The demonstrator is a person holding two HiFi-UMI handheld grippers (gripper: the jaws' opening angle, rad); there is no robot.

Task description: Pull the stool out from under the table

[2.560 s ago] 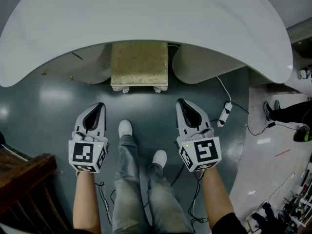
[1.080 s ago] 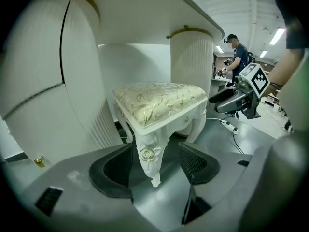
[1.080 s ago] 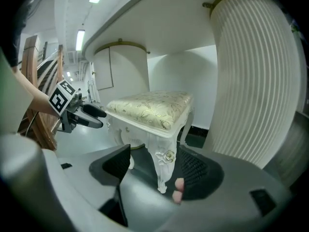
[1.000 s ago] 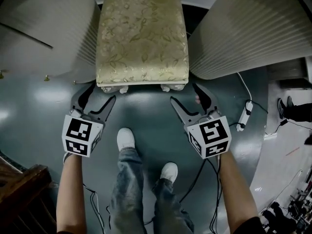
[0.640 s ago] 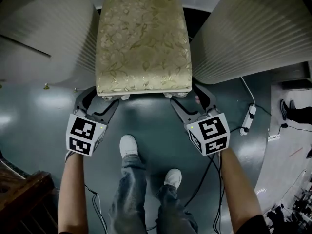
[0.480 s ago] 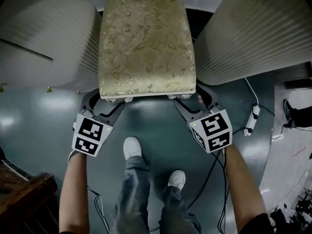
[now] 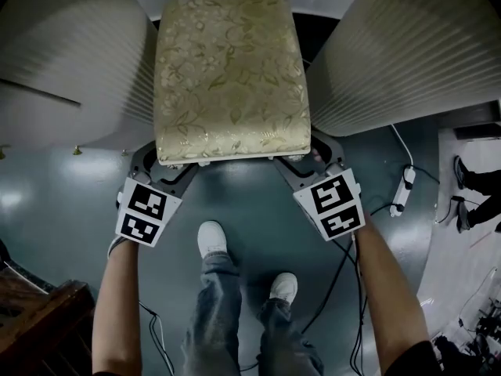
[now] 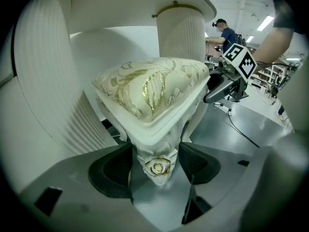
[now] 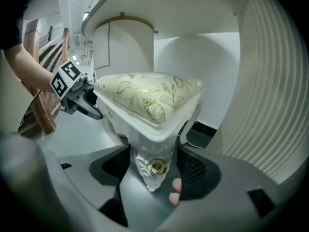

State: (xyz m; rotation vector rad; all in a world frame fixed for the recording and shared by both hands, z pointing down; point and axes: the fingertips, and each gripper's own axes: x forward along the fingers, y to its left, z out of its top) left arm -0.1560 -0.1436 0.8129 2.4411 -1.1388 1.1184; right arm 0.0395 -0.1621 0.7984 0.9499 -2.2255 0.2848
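The stool (image 7: 231,69) has a gold-patterned cushion and white carved legs, and stands between the table's two ribbed white pedestals (image 7: 391,45). In the head view my left gripper (image 7: 166,163) is at its front left corner and my right gripper (image 7: 307,157) at its front right corner. In the left gripper view my left gripper (image 8: 155,166) has its dark pads pressed on both sides of a front leg (image 8: 158,153). In the right gripper view my right gripper (image 9: 153,166) holds the other front leg (image 9: 153,158) the same way. The table top (image 8: 135,4) hangs over the stool's far end.
A power strip (image 7: 405,180) with cables lies on the dark floor at the right. A wooden piece of furniture (image 7: 39,319) stands at the lower left. My own feet (image 7: 210,240) are just behind the stool. Another person (image 8: 224,33) stands far off.
Both grippers went from open and short of the stool to its front corners and closed on the front legs. The stool's front edge has come nearer to my feet.
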